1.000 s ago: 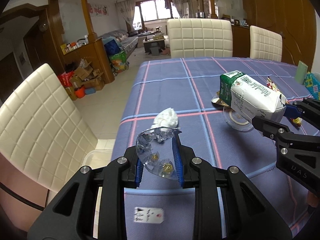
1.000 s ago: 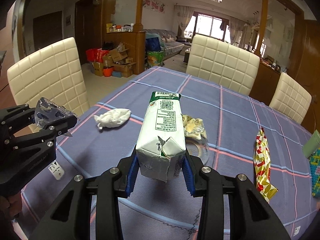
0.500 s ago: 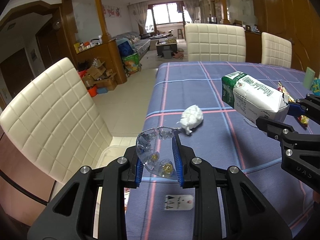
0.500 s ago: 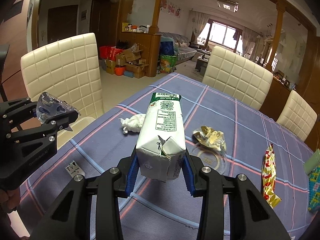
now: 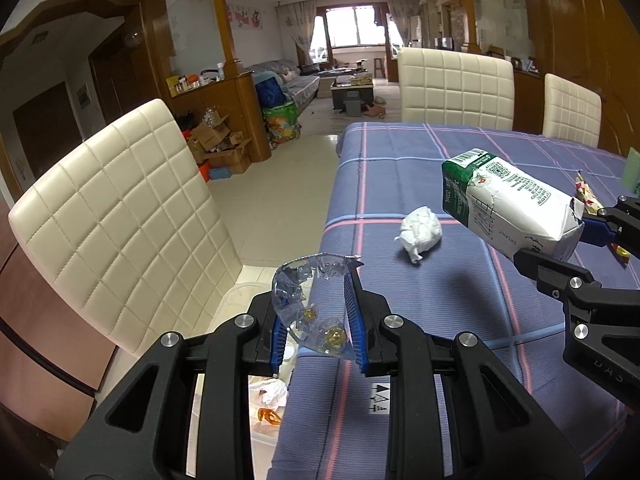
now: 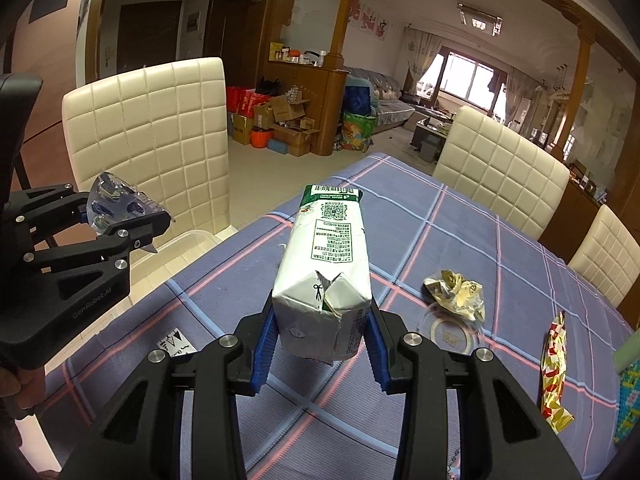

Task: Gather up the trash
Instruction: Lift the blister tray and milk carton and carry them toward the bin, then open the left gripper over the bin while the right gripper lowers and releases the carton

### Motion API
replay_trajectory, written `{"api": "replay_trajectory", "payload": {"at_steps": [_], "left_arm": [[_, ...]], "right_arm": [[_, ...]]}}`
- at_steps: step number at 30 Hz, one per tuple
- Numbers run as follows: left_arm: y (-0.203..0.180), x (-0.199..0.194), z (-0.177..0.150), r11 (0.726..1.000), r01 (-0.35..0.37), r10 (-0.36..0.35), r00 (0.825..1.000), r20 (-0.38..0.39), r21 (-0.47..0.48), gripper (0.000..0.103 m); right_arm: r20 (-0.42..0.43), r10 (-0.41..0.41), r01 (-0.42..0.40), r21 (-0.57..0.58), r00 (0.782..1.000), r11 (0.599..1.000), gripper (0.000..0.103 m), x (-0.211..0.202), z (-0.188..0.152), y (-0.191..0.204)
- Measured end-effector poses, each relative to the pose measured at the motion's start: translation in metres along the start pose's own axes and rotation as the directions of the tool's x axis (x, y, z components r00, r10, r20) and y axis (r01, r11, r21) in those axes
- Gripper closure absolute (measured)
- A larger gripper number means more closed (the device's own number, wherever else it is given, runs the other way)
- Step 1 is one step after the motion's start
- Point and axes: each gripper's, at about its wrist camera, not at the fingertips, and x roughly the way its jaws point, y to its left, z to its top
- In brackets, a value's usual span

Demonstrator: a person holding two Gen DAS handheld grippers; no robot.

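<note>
My left gripper point(image 5: 316, 322) is shut on a crumpled clear plastic blister pack point(image 5: 308, 304), held over the table's left edge; the same pack point(image 6: 114, 204) shows at the left of the right wrist view. My right gripper point(image 6: 320, 340) is shut on a white and green milk carton point(image 6: 326, 268), held above the purple checked tablecloth point(image 6: 420, 240). The carton point(image 5: 508, 206) shows at the right of the left wrist view. A crumpled white tissue point(image 5: 420, 230) lies on the cloth. Below the left gripper, a clear bin point(image 5: 260, 400) on the floor holds some trash.
A crumpled yellow wrapper point(image 6: 456, 292) lies on a clear lid point(image 6: 448, 330), and a red and gold wrapper point(image 6: 554, 368) lies at the right. A cream chair point(image 5: 120, 220) stands by the bin. Two more chairs point(image 5: 456, 88) stand at the table's far side. A small printed tag point(image 5: 380, 398) lies near the edge.
Both grippers have moved left across the table with their loads; the left one now hangs over the table edge, and the floor bin has come into view beneath it.
</note>
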Motion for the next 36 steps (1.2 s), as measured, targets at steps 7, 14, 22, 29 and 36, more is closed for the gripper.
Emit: {"api": "replay_trajectory", "payload": {"at_steps": [7,14,22,29,36], "left_arm": [[0.01,0.002,-0.003,1.0,-0.013,0.013,1.0,-0.006,-0.019,0.076],[0.025,0.004,-0.006,0.999,-0.037,0.037,0.999,-0.008,-0.039,0.076],[0.041,0.01,-0.009,0.996,-0.066,0.064,0.998,-0.026,-0.059,0.075],[0.051,0.018,-0.011,0.992,-0.094,0.09,0.995,-0.046,-0.088,0.071],[0.054,0.015,-0.013,0.987,-0.127,0.127,0.992,-0.011,-0.1,0.003]], "right_arm": [[0.008,0.018,-0.018,-0.025,1.0,1.0,0.065,0.004,0.009,0.013],[0.01,0.03,-0.029,-0.054,1.0,0.998,0.065,0.01,0.014,0.027],[0.007,0.04,-0.04,-0.073,0.999,0.997,0.065,0.018,0.018,0.038],[-0.002,0.046,-0.046,-0.08,0.999,0.996,0.065,0.024,0.019,0.043],[-0.017,0.041,-0.043,-0.076,0.999,0.996,0.065,0.03,0.019,0.042]]}}
